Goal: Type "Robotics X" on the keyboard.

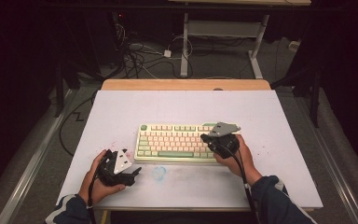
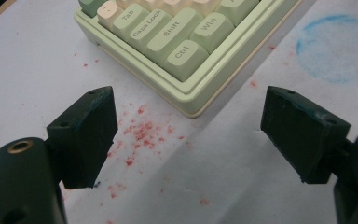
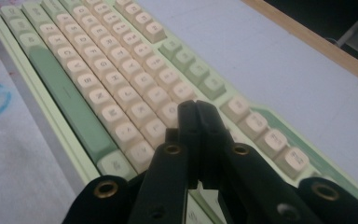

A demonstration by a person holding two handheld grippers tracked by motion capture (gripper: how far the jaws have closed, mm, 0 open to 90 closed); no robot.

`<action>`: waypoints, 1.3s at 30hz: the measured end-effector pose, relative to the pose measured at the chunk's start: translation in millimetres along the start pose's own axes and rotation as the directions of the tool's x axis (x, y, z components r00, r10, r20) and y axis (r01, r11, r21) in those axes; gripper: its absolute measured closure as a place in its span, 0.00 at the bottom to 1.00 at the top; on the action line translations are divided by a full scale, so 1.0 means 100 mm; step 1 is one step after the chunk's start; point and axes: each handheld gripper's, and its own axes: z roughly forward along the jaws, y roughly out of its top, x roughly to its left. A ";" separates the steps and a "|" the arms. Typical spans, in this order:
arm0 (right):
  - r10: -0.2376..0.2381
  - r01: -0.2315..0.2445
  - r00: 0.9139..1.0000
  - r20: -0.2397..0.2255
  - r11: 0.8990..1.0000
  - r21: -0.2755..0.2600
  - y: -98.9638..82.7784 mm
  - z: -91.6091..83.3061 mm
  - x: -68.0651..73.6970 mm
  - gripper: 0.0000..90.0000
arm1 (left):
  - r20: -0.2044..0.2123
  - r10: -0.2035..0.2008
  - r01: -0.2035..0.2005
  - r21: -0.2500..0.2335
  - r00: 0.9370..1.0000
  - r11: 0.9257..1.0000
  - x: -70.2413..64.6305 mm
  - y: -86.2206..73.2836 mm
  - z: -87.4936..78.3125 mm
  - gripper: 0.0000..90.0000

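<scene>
A pale green keyboard (image 1: pixel 179 142) with cream and green keys lies in the middle of the white table. My right gripper (image 1: pixel 207 138) hovers over its right end, held in a hand. In the right gripper view its jaws (image 3: pixel 195 109) are pressed together with nothing between them, just above the cream keys of the keyboard (image 3: pixel 112 84). My left gripper (image 1: pixel 135 173) rests near the table's front left, below the keyboard's left corner. In the left gripper view its jaws (image 2: pixel 186 135) stand wide apart and empty, facing the keyboard's (image 2: pixel 186 51) Ctrl corner.
Red crumbs (image 2: pixel 142 133) speckle the white tabletop (image 1: pixel 186 107) beside the keyboard's corner. A blue smudge (image 1: pixel 159 172) marks the table in front of the keyboard. A wooden strip (image 1: pixel 186 84) edges the far side; cables and a desk frame lie on the floor beyond.
</scene>
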 end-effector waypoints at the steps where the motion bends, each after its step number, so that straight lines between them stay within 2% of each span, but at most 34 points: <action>1: 0.001 -0.001 1.000 -0.009 1.000 0.002 0.03 0.04 0.01 1.00 | 0.001 0.000 0.000 0.000 1.000 1.000 0.00 0.00 0.00 0.19; 5: 0.004 -0.003 1.000 -0.020 1.000 0.019 0.09 0.20 0.03 1.00 | 0.006 -0.001 0.001 0.001 1.000 1.000 0.00 -0.01 0.00 0.19; 11: -0.007 0.008 1.000 -0.026 0.998 0.066 0.09 0.37 0.05 1.00 | 0.009 0.006 -0.007 0.012 1.000 1.000 -0.01 -0.02 0.00 0.19; 19: -0.003 0.005 1.000 -0.017 0.997 0.078 0.09 0.43 0.05 1.00 | 0.013 0.010 -0.010 0.019 1.000 1.000 -0.02 -0.03 0.01 0.19; 22: -0.037 0.039 0.999 -0.018 0.992 0.120 0.09 0.48 0.08 1.00 | 0.013 0.012 -0.013 0.026 1.000 1.000 -0.02 -0.04 0.02 0.19; 23: -0.032 0.035 0.999 -0.028 0.992 0.118 0.09 0.49 0.09 1.00 | 0.015 0.011 -0.011 0.026 1.000 1.000 -0.02 -0.04 0.02 0.19; 25: -0.035 0.037 0.999 -0.021 0.992 0.124 0.10 0.48 0.09 1.00 | 0.013 0.012 -0.013 0.026 1.000 1.000 -0.02 -0.04 0.02 0.19; 31: 0.011 -0.010 1.000 -0.015 0.999 0.053 0.11 0.35 0.05 1.00 | 0.013 0.010 -0.010 0.025 1.000 1.000 -0.02 -0.04 0.02 0.19; 32: 0.015 -0.014 1.000 -0.025 0.999 0.038 0.11 0.33 0.04 0.99 | 0.014 0.011 -0.011 0.025 1.000 1.000 -0.03 -0.04 0.02 0.19; 37: 0.018 -0.019 1.000 -0.017 1.000 -0.012 0.11 0.18 0.01 0.95 | 0.012 0.012 -0.012 0.026 1.000 1.000 -0.02 -0.04 0.02 0.19; 39: 0.011 -0.012 1.000 -0.025 0.999 -0.039 0.12 0.12 0.00 0.90 | 0.010 0.013 -0.013 0.028 1.000 1.000 -0.02 -0.04 0.02 0.19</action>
